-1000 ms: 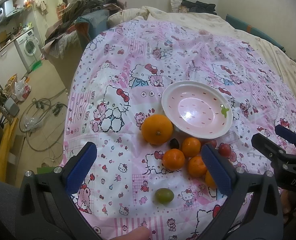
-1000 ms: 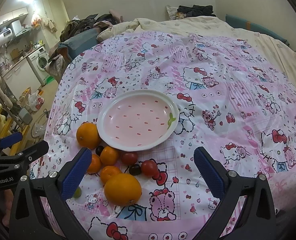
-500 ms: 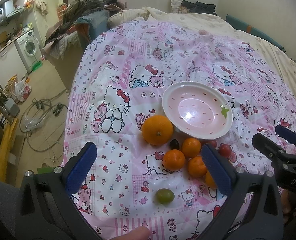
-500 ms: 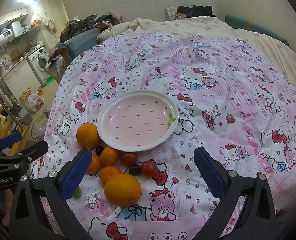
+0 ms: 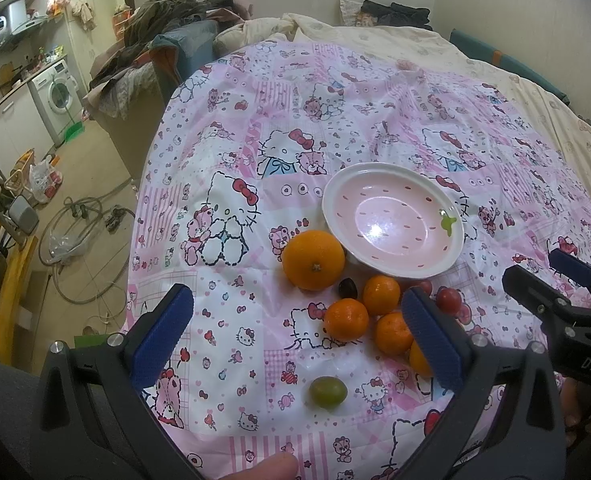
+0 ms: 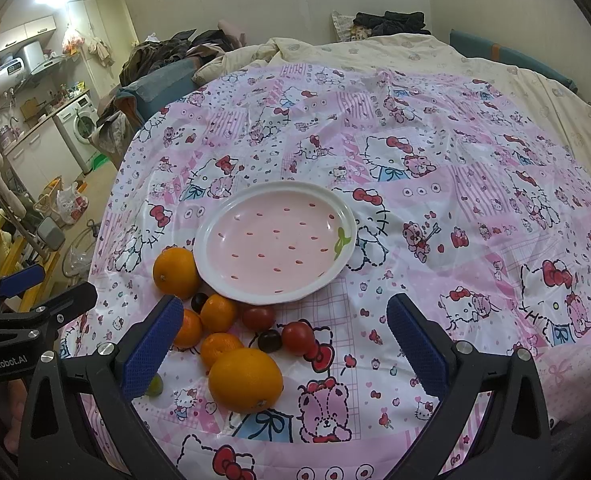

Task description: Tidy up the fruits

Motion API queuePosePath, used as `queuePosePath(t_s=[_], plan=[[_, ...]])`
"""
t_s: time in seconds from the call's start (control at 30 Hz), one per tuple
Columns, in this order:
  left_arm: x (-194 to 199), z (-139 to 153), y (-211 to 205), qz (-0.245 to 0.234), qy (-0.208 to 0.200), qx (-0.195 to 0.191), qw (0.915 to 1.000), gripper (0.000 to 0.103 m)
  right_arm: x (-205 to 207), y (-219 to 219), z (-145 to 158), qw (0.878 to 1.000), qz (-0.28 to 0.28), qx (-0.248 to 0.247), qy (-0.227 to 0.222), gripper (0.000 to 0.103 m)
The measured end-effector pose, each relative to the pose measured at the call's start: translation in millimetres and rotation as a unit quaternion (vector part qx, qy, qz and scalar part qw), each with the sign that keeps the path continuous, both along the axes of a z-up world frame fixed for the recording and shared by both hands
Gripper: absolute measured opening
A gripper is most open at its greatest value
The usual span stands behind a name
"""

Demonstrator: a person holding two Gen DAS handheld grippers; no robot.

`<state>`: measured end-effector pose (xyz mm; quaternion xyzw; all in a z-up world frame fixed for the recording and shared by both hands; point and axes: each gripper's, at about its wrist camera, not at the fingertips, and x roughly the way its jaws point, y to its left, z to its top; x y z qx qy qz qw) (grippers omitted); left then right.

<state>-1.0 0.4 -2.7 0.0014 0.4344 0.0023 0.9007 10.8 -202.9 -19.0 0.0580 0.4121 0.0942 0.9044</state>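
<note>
— On the bed lies a pink cat blanket [image 6: 435, 152]. Its far half is bare, and the floor [image 5: 75, 184] drops off at its left edge. What sits on it?
— A pink plate [image 6: 211, 236] with nothing in it. Fruits touch its near rim: a big orange [image 5: 313, 259], small oranges [image 5: 346, 319], red tomatoes [image 6: 298, 337].
— And the tongs?
— The left gripper [image 5: 299, 340] and right gripper [image 6: 285, 344] gape wide, holding nothing. Only the left view clearly shows a green grape [image 5: 328, 391]

Fruits [image 6: 219, 314] clustered before plate [image 6: 211, 236]; grape [image 5: 328, 391] probably nearest.
</note>
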Motion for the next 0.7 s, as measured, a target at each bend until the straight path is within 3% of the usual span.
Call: queuePosePath(t_s=[0.2, 0.3, 0.37, 0.57, 0.7], plan=[[0, -5, 5, 0.003, 0.007, 0.004, 1.0, 0.103, 3, -4, -3, 1.0, 0.004, 0.019, 0.017, 0.103], [2, -8, 9, 0.009, 0.021, -0.005, 0.9997, 0.103, 12, -10, -15, 0.997, 0.004, 0.031, 0.069, 0.103], [4, -10, 12, 0.017, 0.032, -0.01, 0.9993, 0.103, 15, -12, -24, 0.996, -0.006, 0.005, 0.085, 0.103], [6, -14, 20, 0.032, 0.053, -0.027, 0.9977, 0.103, 19, 11, -55, 0.982, 0.064, 0.035, 0.172, 0.102], [8, -13, 21, 0.034, 0.057, -0.033, 0.9973, 0.103, 22, 33, -79, 0.973, 0.088, 0.014, 0.211, 0.092]])
